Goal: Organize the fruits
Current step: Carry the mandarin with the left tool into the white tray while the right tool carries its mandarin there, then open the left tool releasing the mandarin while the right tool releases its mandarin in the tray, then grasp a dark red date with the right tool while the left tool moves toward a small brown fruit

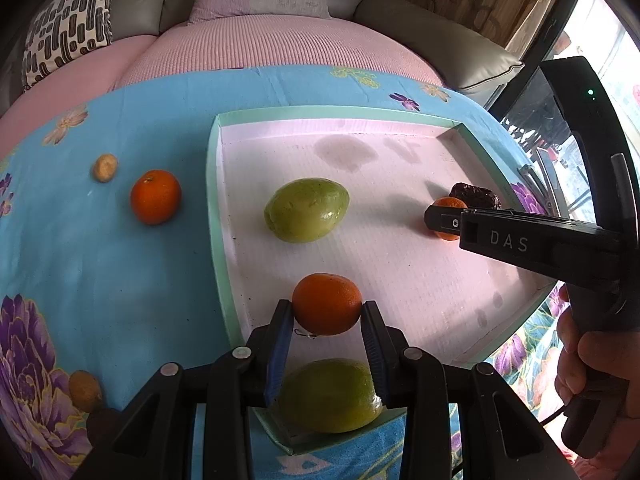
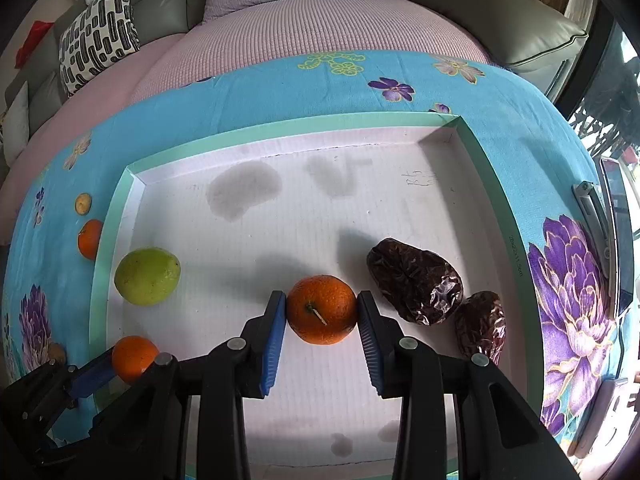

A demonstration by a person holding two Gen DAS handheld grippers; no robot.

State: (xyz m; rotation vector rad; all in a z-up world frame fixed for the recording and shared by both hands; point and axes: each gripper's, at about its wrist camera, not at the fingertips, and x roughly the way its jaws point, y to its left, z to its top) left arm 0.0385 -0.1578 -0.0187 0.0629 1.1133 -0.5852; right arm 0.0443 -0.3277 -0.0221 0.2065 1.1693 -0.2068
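A shallow white tray with a pale green rim (image 1: pixel 320 112) (image 2: pixel 280 128) lies on a blue flowered cloth. My left gripper (image 1: pixel 327 309) is shut on an orange (image 1: pixel 327 304) just above the tray's near left part, over a green fruit (image 1: pixel 330 396). A second green fruit (image 1: pixel 306 210) (image 2: pixel 147 276) lies in the tray. My right gripper (image 2: pixel 321 299) is shut on another orange (image 2: pixel 322 314) low over the tray floor, beside two dark wrapped dates (image 2: pixel 416 280). Each wrist view shows the other gripper, the right gripper (image 1: pixel 440 220) and the left gripper (image 2: pixel 120 364), with its orange.
Left of the tray on the cloth are a loose orange (image 1: pixel 156 196) (image 2: pixel 90 238), a small tan fruit (image 1: pixel 105 167) (image 2: pixel 83 203) and a brownish fruit (image 1: pixel 84 390). A pink-covered sofa with cushions (image 1: pixel 68 28) runs behind the table. A person's hand (image 1: pixel 592 364) holds the right gripper's handle.
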